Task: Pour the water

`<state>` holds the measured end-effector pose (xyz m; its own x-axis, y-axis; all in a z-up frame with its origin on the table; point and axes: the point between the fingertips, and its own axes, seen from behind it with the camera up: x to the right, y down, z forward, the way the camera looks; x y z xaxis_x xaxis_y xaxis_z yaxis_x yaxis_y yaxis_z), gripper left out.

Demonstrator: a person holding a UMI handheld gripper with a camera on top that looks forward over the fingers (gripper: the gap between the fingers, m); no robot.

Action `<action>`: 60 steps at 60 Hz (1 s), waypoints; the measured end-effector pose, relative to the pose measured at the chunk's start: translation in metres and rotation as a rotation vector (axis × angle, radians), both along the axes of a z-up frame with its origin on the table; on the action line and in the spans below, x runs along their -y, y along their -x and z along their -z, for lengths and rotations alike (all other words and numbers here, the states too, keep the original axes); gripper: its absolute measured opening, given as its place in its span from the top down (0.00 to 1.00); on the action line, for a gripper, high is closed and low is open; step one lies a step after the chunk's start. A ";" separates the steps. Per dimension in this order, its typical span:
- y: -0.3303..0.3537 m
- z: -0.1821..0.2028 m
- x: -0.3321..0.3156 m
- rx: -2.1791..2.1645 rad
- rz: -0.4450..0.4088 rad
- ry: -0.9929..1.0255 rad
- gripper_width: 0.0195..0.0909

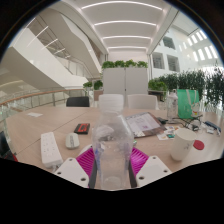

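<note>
A clear plastic water bottle (112, 143) stands upright between my fingers, its body filling the gap between the two magenta pads (87, 158). My gripper (112, 165) is shut on the bottle, both pads pressing its sides. A white paper cup (180, 148) stands on the table ahead and to the right of the fingers. The bottle's lower part is hidden below the fingers.
A long pale table (40, 125) carries a white power strip (50, 150), a white mouse (72, 141), a dark red object (82, 128), papers and magazines (147, 123), and a green box (187, 103). White chairs (113, 102) and planters stand beyond.
</note>
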<state>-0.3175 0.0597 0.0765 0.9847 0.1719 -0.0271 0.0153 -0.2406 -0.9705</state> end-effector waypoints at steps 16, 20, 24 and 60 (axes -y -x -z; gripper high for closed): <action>-0.003 0.002 -0.008 -0.022 -0.004 0.012 0.73; 0.005 0.002 -0.009 -0.097 -0.043 0.083 0.76; 0.020 -0.015 -0.009 -0.247 -0.091 0.140 0.76; -0.107 -0.118 -0.077 -2.269 0.037 0.536 0.76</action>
